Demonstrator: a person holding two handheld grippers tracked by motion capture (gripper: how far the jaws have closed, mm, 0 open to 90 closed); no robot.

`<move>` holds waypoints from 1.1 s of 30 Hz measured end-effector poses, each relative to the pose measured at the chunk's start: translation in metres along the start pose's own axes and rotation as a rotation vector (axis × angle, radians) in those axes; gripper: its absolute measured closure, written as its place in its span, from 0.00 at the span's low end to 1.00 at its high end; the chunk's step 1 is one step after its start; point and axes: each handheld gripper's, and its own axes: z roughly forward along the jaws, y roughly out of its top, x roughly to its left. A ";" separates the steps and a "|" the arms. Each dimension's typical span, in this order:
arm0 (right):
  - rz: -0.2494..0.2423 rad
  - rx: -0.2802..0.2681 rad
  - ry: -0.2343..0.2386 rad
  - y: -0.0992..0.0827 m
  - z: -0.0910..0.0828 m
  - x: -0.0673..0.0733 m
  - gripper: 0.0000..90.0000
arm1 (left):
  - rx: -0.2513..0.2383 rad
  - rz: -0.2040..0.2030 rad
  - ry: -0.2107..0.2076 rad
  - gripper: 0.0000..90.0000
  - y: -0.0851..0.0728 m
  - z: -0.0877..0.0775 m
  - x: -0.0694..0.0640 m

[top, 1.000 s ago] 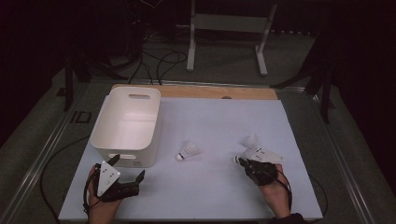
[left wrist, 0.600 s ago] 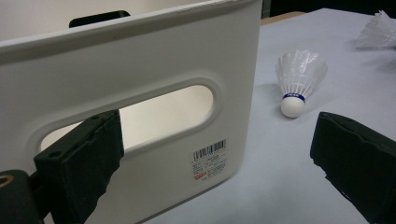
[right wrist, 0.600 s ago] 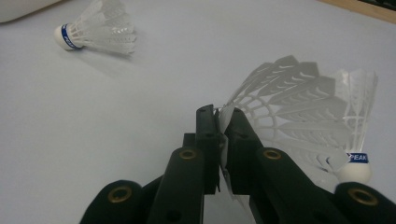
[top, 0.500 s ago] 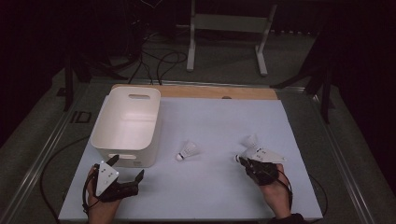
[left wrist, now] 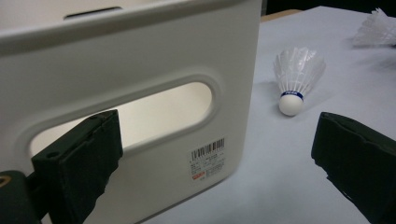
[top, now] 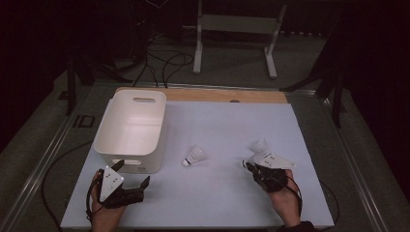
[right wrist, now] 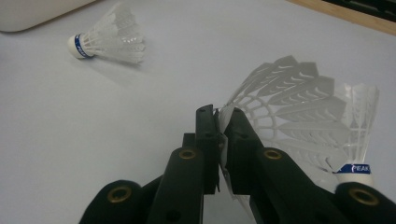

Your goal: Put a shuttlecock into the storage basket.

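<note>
Three cameras: one fixed overhead, one riding on each gripper.

The high view looks forward and down from the person's side, taking in the whole table [top: 217,203], the tub [top: 131,130] at far left and the floor beyond. The left gripper view sits low and very near the tub's [left wrist: 140,70] near end wall, facing far and right across the table. The right gripper view sits low at the near right, looking left and far, close on one shuttlecock [right wrist: 299,116]. All three share the middle shuttlecock [top: 195,156] [left wrist: 296,79] [right wrist: 107,39] lying on the table between the hands.
</note>
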 end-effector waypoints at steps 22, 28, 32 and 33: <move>-0.019 -0.027 0.025 0.009 -0.002 0.005 0.95 | 0.005 -0.008 -0.009 0.01 -0.001 0.003 0.001; -0.031 -0.025 0.038 0.013 0.000 0.009 0.95 | 0.005 -0.008 -0.006 0.01 -0.001 0.003 0.001; -0.044 -0.023 0.036 0.016 -0.001 0.010 0.95 | 0.006 -0.008 -0.006 0.01 -0.001 0.003 0.001; -0.044 -0.023 0.036 0.016 -0.001 0.010 0.95 | 0.008 -0.004 -0.005 0.01 -0.001 0.003 0.000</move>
